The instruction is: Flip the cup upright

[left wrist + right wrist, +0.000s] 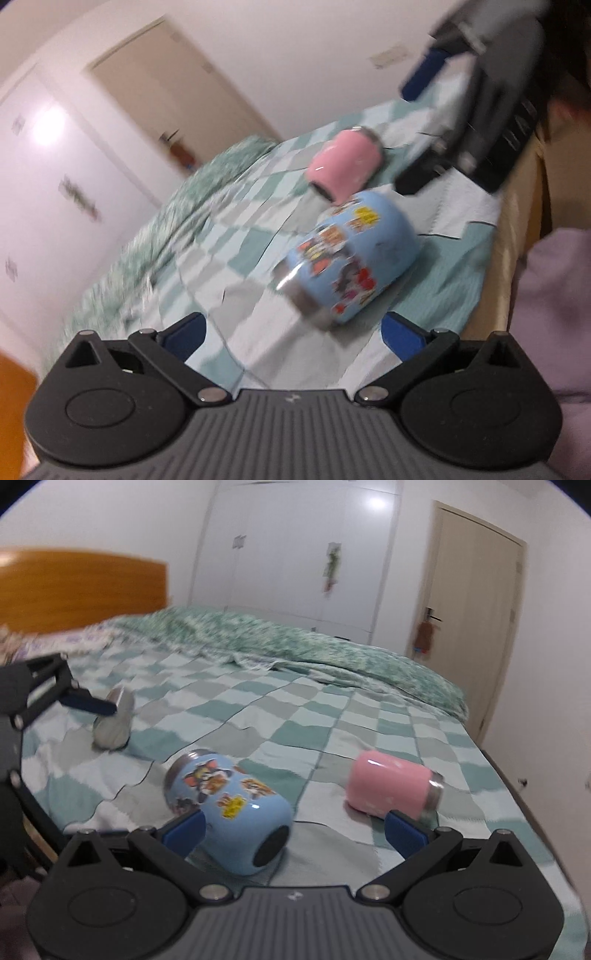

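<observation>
A light blue cup with cartoon stickers (229,805) lies on its side on the checked bedspread (295,716); it also shows in the left wrist view (351,262). A pink cup (391,788) lies on its side to its right, and shows in the left wrist view (345,164). A silver cup (114,720) lies further left. My right gripper (295,830) is open, and the blue cup's base lies between its fingers. My left gripper (295,332) is open just short of the blue cup, and in the right wrist view its finger (88,703) is beside the silver cup.
A crumpled green quilt (314,650) lies across the far side of the bed. A wooden headboard (81,587) stands at the left, a white wardrobe (295,550) and a door (476,620) behind. The bed's edge (517,236) runs along the right.
</observation>
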The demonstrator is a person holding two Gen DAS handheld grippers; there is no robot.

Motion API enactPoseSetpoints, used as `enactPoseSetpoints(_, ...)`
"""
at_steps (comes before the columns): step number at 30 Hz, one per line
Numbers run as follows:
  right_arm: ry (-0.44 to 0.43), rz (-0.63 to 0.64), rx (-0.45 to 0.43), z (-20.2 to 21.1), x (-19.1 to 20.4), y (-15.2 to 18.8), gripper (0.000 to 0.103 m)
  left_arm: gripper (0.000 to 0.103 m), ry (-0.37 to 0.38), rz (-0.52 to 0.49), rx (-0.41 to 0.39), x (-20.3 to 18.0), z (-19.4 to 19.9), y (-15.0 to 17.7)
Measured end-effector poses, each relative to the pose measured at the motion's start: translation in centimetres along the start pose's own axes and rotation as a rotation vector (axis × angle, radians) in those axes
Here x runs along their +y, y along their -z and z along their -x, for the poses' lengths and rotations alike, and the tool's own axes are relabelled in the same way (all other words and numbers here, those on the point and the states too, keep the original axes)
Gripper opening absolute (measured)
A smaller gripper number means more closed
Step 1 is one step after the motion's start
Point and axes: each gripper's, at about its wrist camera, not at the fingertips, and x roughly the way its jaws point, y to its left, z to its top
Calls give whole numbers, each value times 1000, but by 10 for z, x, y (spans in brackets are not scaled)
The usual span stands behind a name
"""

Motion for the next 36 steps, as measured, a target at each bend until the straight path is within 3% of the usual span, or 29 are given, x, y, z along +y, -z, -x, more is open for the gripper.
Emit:
enactPoseSetpoints(4,-1,150,48,-16,26,-16,103,103,-2,163,-6,27,5,15)
enactPoseSetpoints(10,-26,404,159,-45,69,-35,103,103,-22,288,-23,41,6,28)
enactPoseSetpoints(14,-28,506,236,-69,88,-44,103,103,-46,350,-36,47,4,35)
enactPoseSetpoints(25,-67,567,394,-118,98,-48,103,103,-80,476,-18,64,-11,48)
enactPoseSetpoints(28,-76,582,405,-126,101,-45,102,103,-79,496,-14,67,-13,51)
enactPoseSetpoints(31,-111,585,415,-131,103,-42,90,103,-78,499,-14,67,-13,52)
enactPoseSetpoints(36,-124,540,375,-126,95,-42,89,103,-82,507,-12,67,-11,52)
